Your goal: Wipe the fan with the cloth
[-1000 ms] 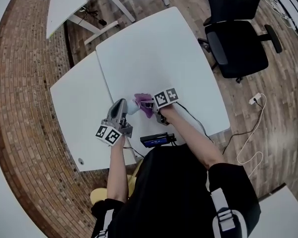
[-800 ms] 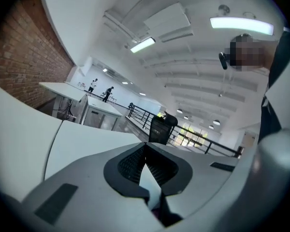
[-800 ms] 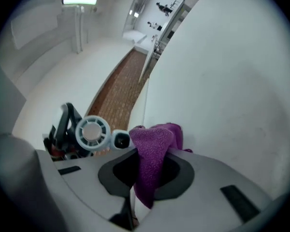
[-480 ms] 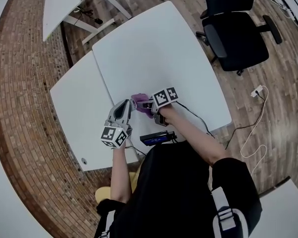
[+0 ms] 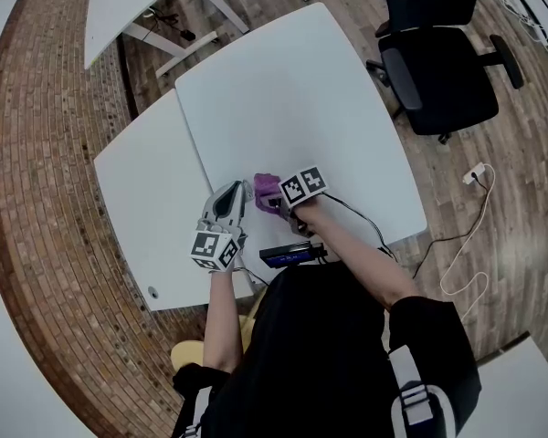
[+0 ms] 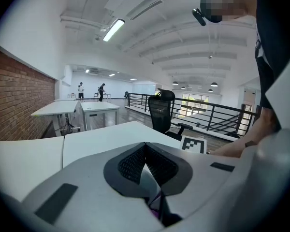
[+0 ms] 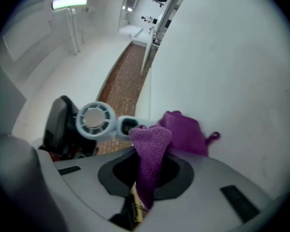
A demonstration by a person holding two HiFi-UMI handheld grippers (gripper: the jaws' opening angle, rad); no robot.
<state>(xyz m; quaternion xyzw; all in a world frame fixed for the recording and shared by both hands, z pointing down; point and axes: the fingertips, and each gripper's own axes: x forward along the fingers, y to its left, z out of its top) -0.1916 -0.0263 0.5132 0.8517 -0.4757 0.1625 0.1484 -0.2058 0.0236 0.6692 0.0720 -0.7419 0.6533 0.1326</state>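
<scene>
A small pale-blue hand fan (image 7: 93, 119) hangs with its round head facing the right gripper view. My left gripper (image 5: 236, 192) is shut on it, and a pale sliver of the fan (image 6: 146, 178) shows between the closed pads. My right gripper (image 5: 274, 199) is shut on a purple cloth (image 5: 266, 188). One fold runs through the jaws and the rest (image 7: 183, 134) bunches out just past them, right beside the fan's handle (image 7: 128, 124). Both grippers meet tip to tip above the near edge of the white table (image 5: 283, 89).
A second white table (image 5: 146, 208) abuts on the left. A black device (image 5: 290, 255) with a cable (image 5: 356, 219) lies at the near edge. A black office chair (image 5: 438, 71) stands at the right, and a white cord (image 5: 466, 245) lies on the wooden floor.
The left gripper has rolled and drawn closer to the right one. The fan, plain to see at its tip a second ago, is now nearly covered by the cloth and grippers.
</scene>
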